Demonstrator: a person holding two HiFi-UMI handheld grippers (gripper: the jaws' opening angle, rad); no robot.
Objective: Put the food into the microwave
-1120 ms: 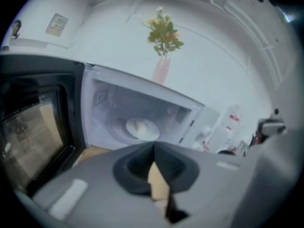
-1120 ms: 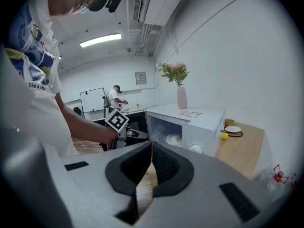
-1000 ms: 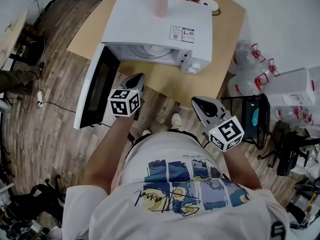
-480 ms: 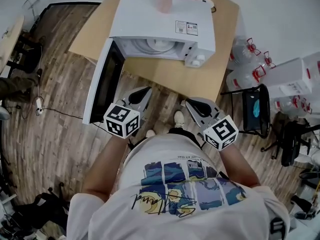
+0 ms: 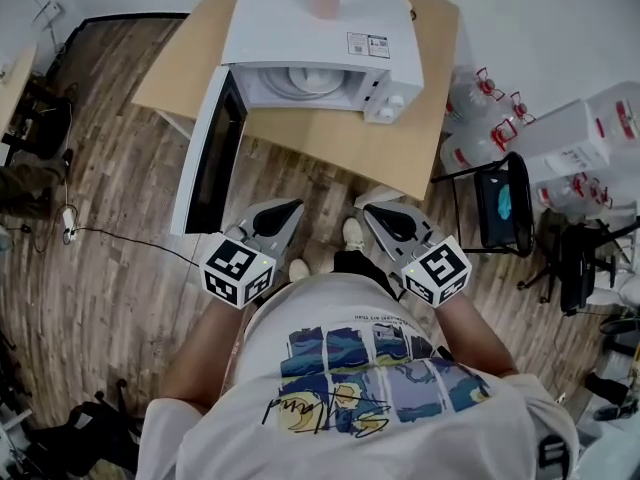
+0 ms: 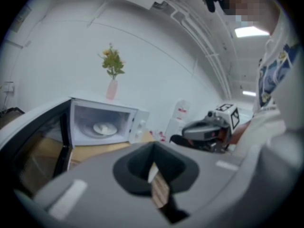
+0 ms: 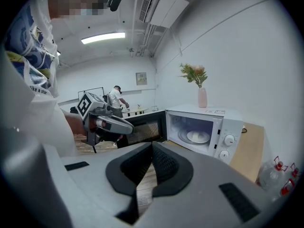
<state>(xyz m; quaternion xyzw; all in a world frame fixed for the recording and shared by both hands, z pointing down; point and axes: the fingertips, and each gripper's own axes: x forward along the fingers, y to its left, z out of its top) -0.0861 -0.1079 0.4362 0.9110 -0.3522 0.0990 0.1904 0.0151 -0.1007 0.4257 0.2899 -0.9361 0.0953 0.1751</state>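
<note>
Left gripper (image 5: 290, 209) and right gripper (image 5: 368, 204) fingers pressed together, empty; food (image 7: 197, 136) sits inside the open microwave (image 5: 320, 30), well ahead.

The person is wearing a white T-shirt (image 5: 350, 368) printed with blue picture panels and black script, and what are probably pale shoes (image 5: 352, 236). The left hand-held gripper (image 5: 290, 210) and right hand-held gripper (image 5: 368, 204) are showing grey shells with black pads (image 7: 164, 166), each carrying a white cube (image 5: 238, 270) of black square markers.
</note>
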